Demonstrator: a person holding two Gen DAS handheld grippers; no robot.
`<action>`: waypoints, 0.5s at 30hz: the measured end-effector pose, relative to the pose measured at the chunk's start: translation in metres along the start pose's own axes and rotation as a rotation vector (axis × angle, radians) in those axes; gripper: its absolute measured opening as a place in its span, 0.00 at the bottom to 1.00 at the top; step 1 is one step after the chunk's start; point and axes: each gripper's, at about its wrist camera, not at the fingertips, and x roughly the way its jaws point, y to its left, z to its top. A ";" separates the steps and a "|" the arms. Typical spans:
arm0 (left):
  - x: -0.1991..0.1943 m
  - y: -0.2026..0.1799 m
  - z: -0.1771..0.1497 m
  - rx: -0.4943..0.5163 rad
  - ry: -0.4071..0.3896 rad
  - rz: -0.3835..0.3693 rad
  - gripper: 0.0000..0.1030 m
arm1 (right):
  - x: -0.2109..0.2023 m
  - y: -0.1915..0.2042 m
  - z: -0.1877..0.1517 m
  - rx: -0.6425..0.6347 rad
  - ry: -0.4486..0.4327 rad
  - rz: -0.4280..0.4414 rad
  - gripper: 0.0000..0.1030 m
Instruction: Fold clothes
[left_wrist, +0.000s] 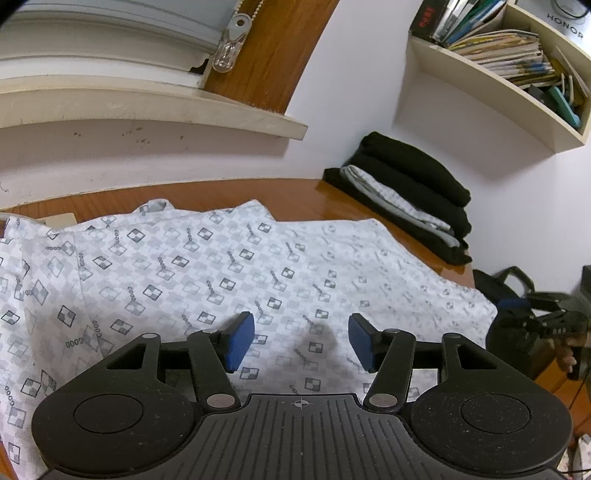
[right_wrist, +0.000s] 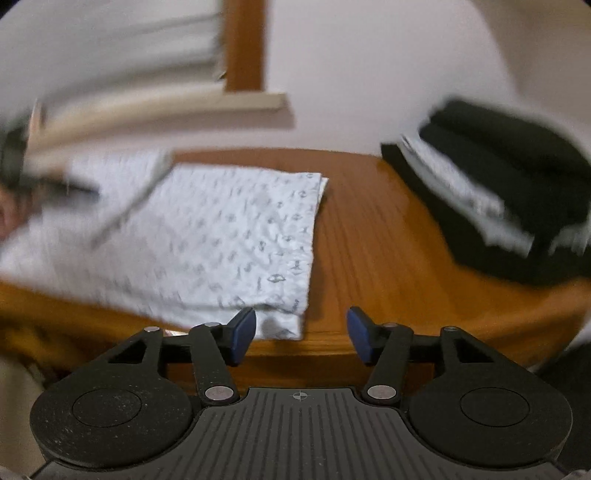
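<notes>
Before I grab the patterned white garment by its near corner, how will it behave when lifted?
Probably floppy: the patterned white garment lies flat in soft creased layers, so the folded layers at the corner may separate. Likely light, being thin cloth. It might slide on the glossy wooden table. Both the right gripper and left gripper are open.

My left hand-held gripper (left_wrist: 301, 341) and right hand-held gripper (right_wrist: 301, 334) look alike: matte black ribbed bodies, round side discs, silver pivot screws, a small crosshair mark, and blue pads (left_wrist: 241, 341) on black fingers.
</notes>
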 end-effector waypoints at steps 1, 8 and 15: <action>0.000 0.000 0.000 0.000 0.000 0.000 0.59 | 0.002 -0.005 -0.002 0.075 -0.010 0.022 0.58; 0.000 0.000 0.000 0.000 0.001 -0.001 0.60 | 0.017 -0.025 -0.023 0.515 -0.040 0.119 0.61; -0.001 -0.003 0.000 0.014 0.003 0.003 0.63 | 0.021 -0.035 -0.039 0.800 -0.015 0.210 0.61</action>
